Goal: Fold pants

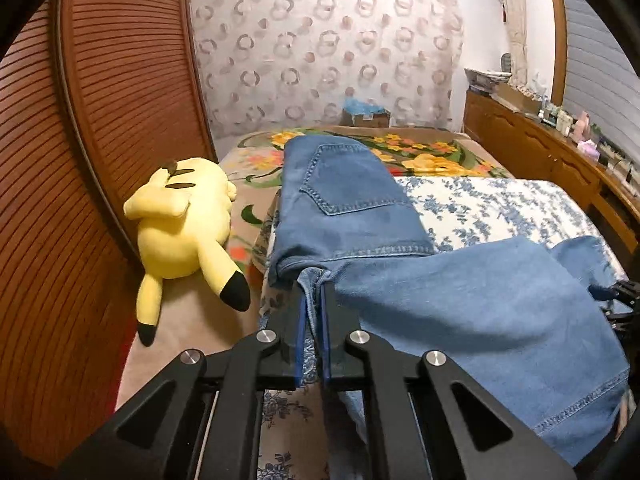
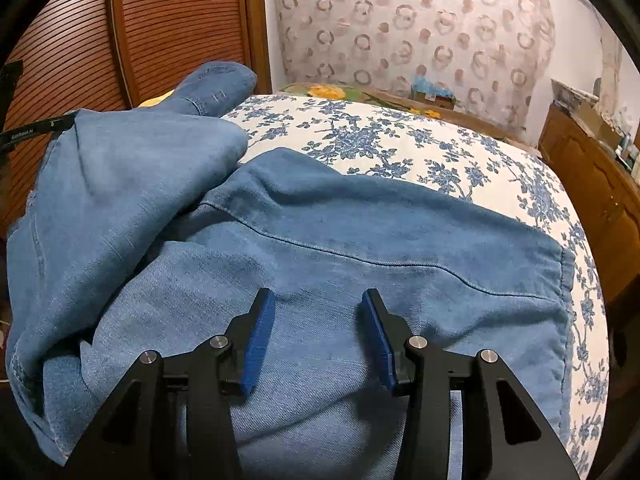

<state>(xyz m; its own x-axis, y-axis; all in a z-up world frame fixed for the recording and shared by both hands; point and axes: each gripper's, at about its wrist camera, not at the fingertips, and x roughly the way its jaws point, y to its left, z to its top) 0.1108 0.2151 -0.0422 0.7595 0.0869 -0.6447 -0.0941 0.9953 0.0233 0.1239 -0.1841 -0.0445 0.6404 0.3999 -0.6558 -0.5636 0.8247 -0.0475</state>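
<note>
Left gripper (image 1: 313, 296) clamps jeans (image 1: 460, 304) fold; pinched fabric hides fingertips.

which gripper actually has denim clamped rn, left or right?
The left gripper: its jaws are shut on an edge of the jeans. The right gripper hovers over the denim with jaws apart, nothing pinched between them.

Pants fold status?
Done: jeans already doubled leg on leg across the bed. In hand: left gripper, jaws shut, pinches a denim edge; right gripper is open above the legs, holding nothing. Left: cloth is still bunched, no final fold yet.
</note>
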